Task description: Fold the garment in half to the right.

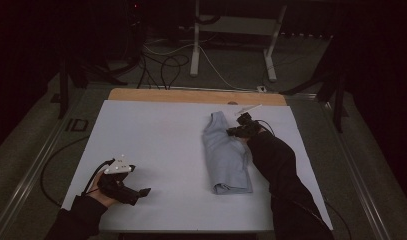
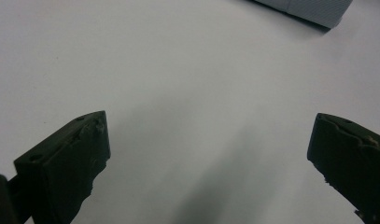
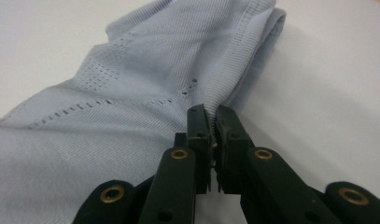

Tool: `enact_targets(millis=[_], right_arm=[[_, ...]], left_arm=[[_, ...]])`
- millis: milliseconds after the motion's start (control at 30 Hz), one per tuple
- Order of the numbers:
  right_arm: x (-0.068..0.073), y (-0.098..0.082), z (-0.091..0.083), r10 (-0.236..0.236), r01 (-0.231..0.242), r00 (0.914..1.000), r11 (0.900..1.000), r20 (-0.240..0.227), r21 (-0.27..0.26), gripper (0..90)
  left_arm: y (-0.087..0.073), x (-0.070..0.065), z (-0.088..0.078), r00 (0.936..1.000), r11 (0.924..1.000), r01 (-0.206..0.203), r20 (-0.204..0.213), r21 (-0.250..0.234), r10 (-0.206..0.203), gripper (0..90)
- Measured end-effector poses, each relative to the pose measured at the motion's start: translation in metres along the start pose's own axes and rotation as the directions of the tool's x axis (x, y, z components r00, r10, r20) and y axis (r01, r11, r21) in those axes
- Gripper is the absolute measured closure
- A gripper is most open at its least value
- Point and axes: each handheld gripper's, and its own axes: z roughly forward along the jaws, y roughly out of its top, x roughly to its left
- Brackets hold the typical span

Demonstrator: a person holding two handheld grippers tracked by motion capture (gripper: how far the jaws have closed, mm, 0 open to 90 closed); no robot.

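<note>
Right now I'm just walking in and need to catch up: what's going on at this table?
A person is working on a pale blue garment that lies folded lengthwise on the white table. The right gripper is shut on the garment's edge, a bit of fabric pinched between its jaws. The left gripper rests apart near the table's front, jaws wide open with nothing between them.

White worktop (image 1: 156, 135) filled mid-frame, wood edge (image 1: 191, 95) along its top; cables (image 1: 166, 65) and white frame legs (image 1: 195, 45) upper centre.
</note>
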Motion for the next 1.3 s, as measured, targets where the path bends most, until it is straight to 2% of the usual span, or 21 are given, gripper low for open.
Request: enact_targets(millis=[233, 300, 467, 567, 633, 667, 767, 900, 967, 1033, 1133, 1167, 1233, 1267, 1300], right_arm=[[0.001, -0.001, 0.006, 0.004, -0.005, 0.9986, 1.0, 0.052, 0.019, 85.5], [0.002, -0.002, 0.006, -0.012, 0.01, 0.997, 1.0, 0.077, 0.028, 85.5], [0.004, -0.004, 0.007, 0.006, -0.008, 0.9972, 1.0, 0.074, 0.029, 83.6], [0.003, -0.001, 0.006, 0.017, -0.019, 0.9977, 1.0, 0.066, 0.022, 73.9], [0.001, 0.003, 0.002, 0.016, -0.017, 0.9991, 1.0, 0.04, 0.007, 65.6], [0.002, 0.007, -0.001, 0.012, -0.012, 0.9989, 1.0, 0.045, 0.003, 60.1], [0.001, 0.019, -0.007, 0.016, -0.015, 0.9987, 0.999, 0.049, -0.03, 51.4], [0.002, 0.039, -0.009, 0.031, -0.027, 0.9984, 0.995, 0.047, -0.096, 45.1], [0.002, 0.046, -0.005, 0.04, -0.035, 0.9983, 0.994, 0.042, -0.1, 43.0], [0.002, 0.05, 0.004, 0.061, -0.056, 0.9967, 0.995, 0.054, -0.085, 43.0], [-0.002, 0.05, 0.017, 0.092, -0.09, 0.9951, 0.995, 0.035, -0.053, 47.2], [-0.003, 0.05, 0.02, 0.093, -0.092, 0.995, 0.995, 0.036, -0.039, 51.5], [-0.003, 0.048, 0.024, 0.095, -0.094, 0.9946, 0.995, 0.042, -0.016, 72.8], [-0.003, 0.048, 0.024, 0.095, -0.094, 0.9946, 0.995, 0.042, -0.016, 72.8], [-0.002, 0.048, 0.024, 0.076, -0.075, 0.995, 0.997, 0.065, -0.012, 81.7]], left_arm=[[-0.002, 0.001, -0.001, 1.0, 1.0, 0.006, -0.005, -0.006, -0.006, 0.3], [-0.003, 0.001, -0.001, 0.9999, 0.9999, 0.008, -0.006, -0.008, -0.008, 0.3], [-0.003, 0.002, 0.0, 1.0, 0.9999, 0.008, 0.0, -0.007, -0.008, 0.3], [-0.003, 0.001, 0.001, 1.0, 1.0, 0.002, 0.005, -0.004, -0.002, 0.3], [-0.003, 0.002, 0.001, 1.0, 1.0, 0.002, 0.004, -0.005, -0.002, 0.3], [-0.003, 0.002, 0.001, 1.0, 1.0, 0.003, 0.005, -0.006, -0.003, 0.3], [-0.003, 0.003, 0.001, 1.0, 0.9999, 0.008, 0.004, -0.014, -0.008, 0.3], [-0.004, 0.003, 0.001, 1.0, 0.9998, 0.005, 0.007, -0.018, -0.004, 0.3], [-0.004, 0.003, 0.001, 0.9999, 0.9997, 0.006, 0.009, -0.022, -0.006, 0.3], [-0.005, 0.004, 0.002, 0.9999, 0.9998, 0.007, 0.011, -0.02, -0.006, 0.3], [-0.006, 0.004, 0.003, 0.9998, 0.9997, 0.012, 0.016, -0.022, -0.012, 0.3], [-0.006, 0.004, 0.003, 0.9998, 0.9997, 0.013, 0.017, -0.022, -0.012, 0.3], [-0.006, 0.005, 0.002, 0.9998, 0.9997, 0.01, 0.017, -0.024, -0.01, 0.3], [-0.006, 0.005, 0.002, 0.9998, 0.9997, 0.01, 0.017, -0.024, -0.01, 0.3], [-0.006, 0.005, 0.002, 0.9998, 0.9996, 0.011, 0.016, -0.026, -0.011, 0.3]])
